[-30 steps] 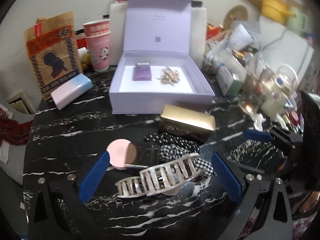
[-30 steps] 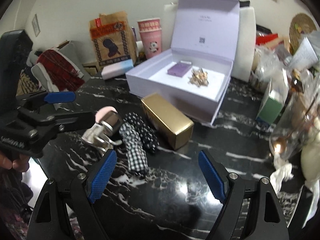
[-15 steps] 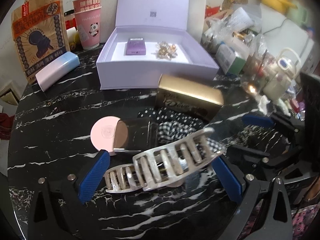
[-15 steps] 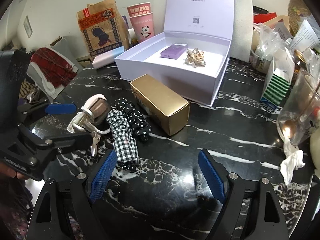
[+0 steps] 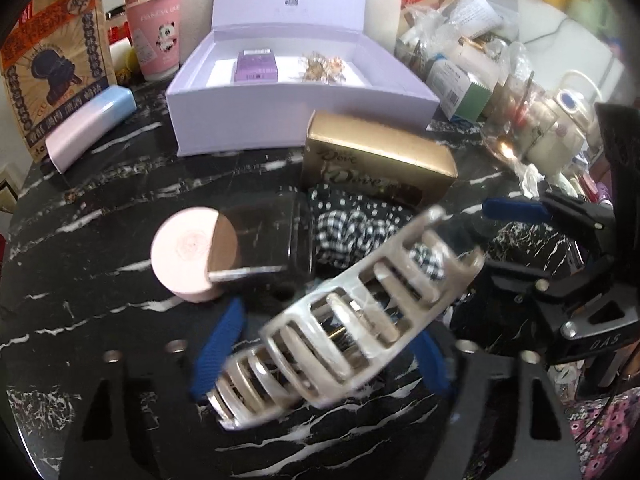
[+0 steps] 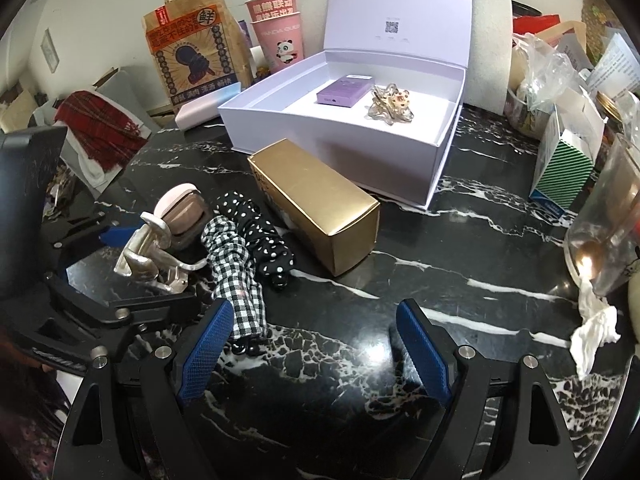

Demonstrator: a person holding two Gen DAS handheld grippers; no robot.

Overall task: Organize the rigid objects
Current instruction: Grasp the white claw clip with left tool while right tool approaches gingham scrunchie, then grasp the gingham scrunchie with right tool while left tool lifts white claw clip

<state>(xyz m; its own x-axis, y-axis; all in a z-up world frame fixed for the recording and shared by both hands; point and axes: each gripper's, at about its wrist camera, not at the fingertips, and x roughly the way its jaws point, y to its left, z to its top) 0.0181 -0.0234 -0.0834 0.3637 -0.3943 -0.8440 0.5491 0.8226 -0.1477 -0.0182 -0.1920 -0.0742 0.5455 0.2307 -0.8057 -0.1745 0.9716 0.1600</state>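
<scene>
My left gripper [image 5: 320,348] is shut on a pearly silver hair claw clip [image 5: 348,312], holding it tilted just above the black marble table [image 5: 100,208]; the clip also shows in the right wrist view [image 6: 154,256]. Behind it lie a pink-capped dark bottle [image 5: 224,252], two scrunchies [image 5: 360,228] and a gold Dove box [image 5: 380,164]. The open lilac gift box [image 5: 288,92] holds a purple card box [image 5: 256,66] and a gold hair clip [image 5: 322,66]. My right gripper [image 6: 314,344] is open and empty over the table in front of the scrunchies [image 6: 248,236].
A pink-blue case [image 5: 90,128], paper bag [image 5: 52,64] and pink cups [image 5: 154,28] stand at the back left. Cluttered bags, a green box [image 6: 568,164] and a glass jar [image 6: 608,216] crowd the right side. A crumpled tissue [image 6: 592,328] lies at the right.
My left gripper closed on the hair claw clip and lifted it, tilting it up to the right. Both grippers moved forward toward the lilac box.
</scene>
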